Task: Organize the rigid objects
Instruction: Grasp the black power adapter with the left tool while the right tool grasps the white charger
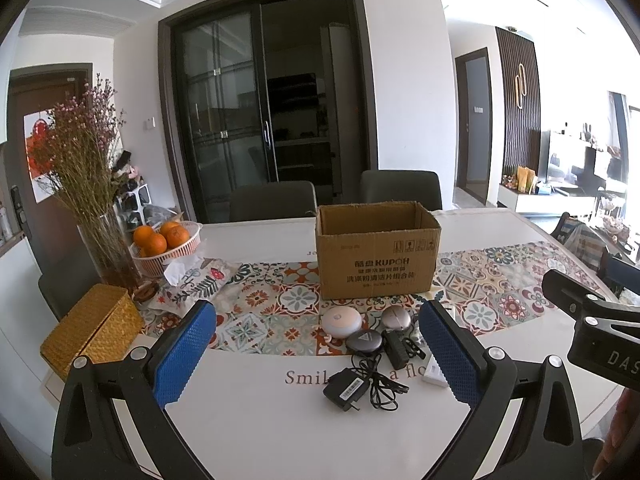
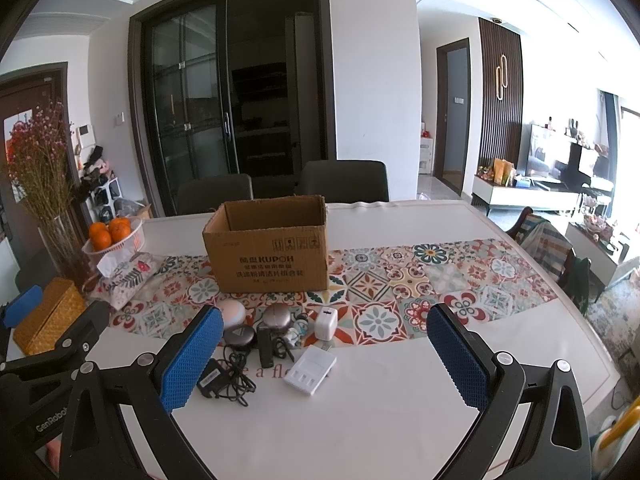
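An open cardboard box (image 1: pixel 376 252) (image 2: pixel 270 248) stands on the patterned runner at the table's middle. In front of it lies a cluster of small objects: a white round puck (image 1: pixel 341 322) (image 2: pixel 234 313), a dark round puck (image 1: pixel 364 341) (image 2: pixel 239 337), a silver round case (image 1: pixel 396 317) (image 2: pixel 277 315), a black adapter with cable (image 1: pixel 348 388) (image 2: pixel 216 380), a black plug (image 1: pixel 396 346), a white charger cube (image 2: pixel 326 322) and a white battery charger (image 2: pixel 311 369). My left gripper (image 1: pixel 320 356) and right gripper (image 2: pixel 324 360) both hover open above the near table edge, holding nothing.
A basket of oranges (image 1: pixel 168 242), a glass vase of dried flowers (image 1: pixel 100 248), a fabric tissue pouch (image 1: pixel 192 280) and a woven yellow box (image 1: pixel 92 328) sit at the table's left. Two dark chairs (image 1: pixel 400 190) stand behind the table. Bare white tabletop (image 2: pixel 380 400) lies near me.
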A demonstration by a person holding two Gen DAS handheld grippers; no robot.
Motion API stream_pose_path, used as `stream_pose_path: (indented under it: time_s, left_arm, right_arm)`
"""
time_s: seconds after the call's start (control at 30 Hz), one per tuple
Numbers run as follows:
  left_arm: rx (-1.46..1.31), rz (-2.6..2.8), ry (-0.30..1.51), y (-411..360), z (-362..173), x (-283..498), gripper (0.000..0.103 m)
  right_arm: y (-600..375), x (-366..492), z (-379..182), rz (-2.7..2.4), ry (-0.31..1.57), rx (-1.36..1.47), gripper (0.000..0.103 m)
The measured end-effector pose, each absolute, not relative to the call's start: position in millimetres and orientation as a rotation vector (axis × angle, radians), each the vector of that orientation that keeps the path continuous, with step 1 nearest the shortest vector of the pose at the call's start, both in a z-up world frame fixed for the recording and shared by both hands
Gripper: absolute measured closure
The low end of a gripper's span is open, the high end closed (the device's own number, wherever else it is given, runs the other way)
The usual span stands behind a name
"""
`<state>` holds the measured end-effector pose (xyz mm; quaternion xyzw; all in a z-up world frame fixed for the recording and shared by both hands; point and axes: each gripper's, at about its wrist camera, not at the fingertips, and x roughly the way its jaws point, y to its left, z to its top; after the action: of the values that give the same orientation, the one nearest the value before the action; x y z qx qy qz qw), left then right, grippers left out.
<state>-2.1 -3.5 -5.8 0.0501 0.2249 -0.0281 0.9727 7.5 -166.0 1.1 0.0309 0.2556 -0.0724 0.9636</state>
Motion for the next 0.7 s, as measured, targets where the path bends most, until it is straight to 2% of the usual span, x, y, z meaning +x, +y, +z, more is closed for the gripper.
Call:
stream_pose_path:
  time_s: [0.43, 0.7]
  left_arm:
    - [0.145, -0.102, 0.656, -2, -43, 28, 0.000]
    - [0.155, -0.122, 0.742, 4, -73, 52, 0.005]
  right_arm:
    - [-166, 38, -39, -0.131, 0.701, 0.112, 0.000]
    - [-161, 63, -64, -0.108, 0.782, 0.136, 0.000]
